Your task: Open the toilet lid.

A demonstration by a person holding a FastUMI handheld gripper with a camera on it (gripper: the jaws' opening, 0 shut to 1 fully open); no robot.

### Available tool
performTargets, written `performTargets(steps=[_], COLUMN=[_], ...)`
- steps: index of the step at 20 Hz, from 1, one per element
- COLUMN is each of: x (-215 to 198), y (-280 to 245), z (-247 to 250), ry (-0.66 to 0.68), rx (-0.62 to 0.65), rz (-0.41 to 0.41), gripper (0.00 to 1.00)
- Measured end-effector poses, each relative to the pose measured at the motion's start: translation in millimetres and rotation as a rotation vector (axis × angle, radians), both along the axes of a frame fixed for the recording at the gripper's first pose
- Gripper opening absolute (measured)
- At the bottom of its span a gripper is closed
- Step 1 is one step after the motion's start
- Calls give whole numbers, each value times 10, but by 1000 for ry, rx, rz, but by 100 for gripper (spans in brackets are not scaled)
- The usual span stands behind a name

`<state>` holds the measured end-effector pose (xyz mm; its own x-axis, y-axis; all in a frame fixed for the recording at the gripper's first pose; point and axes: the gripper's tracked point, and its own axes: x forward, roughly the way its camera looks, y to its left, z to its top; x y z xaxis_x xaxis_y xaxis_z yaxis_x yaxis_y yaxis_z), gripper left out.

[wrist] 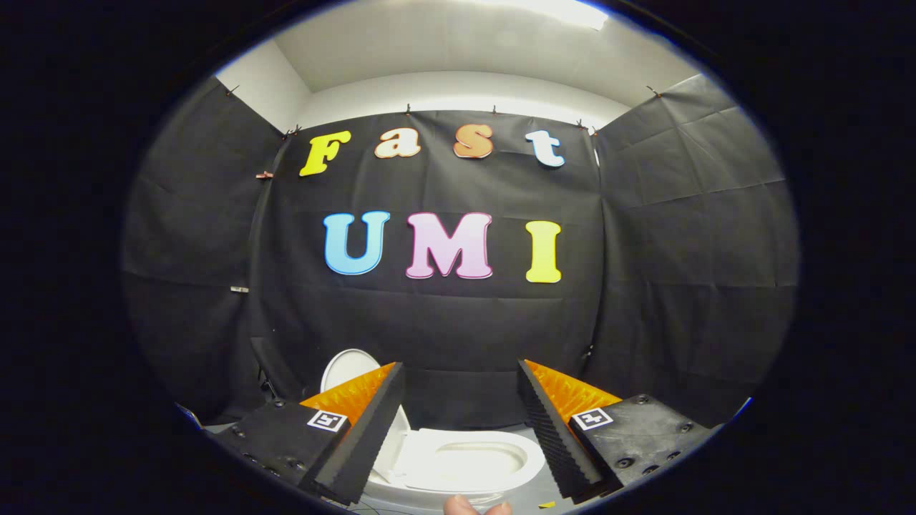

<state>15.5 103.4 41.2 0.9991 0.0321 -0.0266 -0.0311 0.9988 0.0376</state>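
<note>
Gripper point(461, 375) spread wide, holding nothing, hovering above toilet point(465, 465), bowl showing between and below fingers, lid point(348, 368) raised upright behind left finger, fingertip point(458, 506) at near rim.

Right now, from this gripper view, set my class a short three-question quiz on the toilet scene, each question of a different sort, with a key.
1. True or false: the toilet lid is already raised, standing upright behind the left finger.
2. Multiple choice: the gripper is A) shut on the lid, B) open with nothing between its fingers, C) shut on the seat.
3. Fill in: the white seat and bowl lie below and just ahead of the ____.

Key: 1 true; 2 B; 3 fingers.
</note>
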Motion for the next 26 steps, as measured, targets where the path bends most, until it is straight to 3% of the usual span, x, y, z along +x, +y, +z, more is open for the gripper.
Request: performTargets(steps=[10,26], x=[-273,-551], y=[-950,-887], z=[-41,173], ry=[-6,-52], rx=[12,9], rz=[-103,-82], gripper=[98,98])
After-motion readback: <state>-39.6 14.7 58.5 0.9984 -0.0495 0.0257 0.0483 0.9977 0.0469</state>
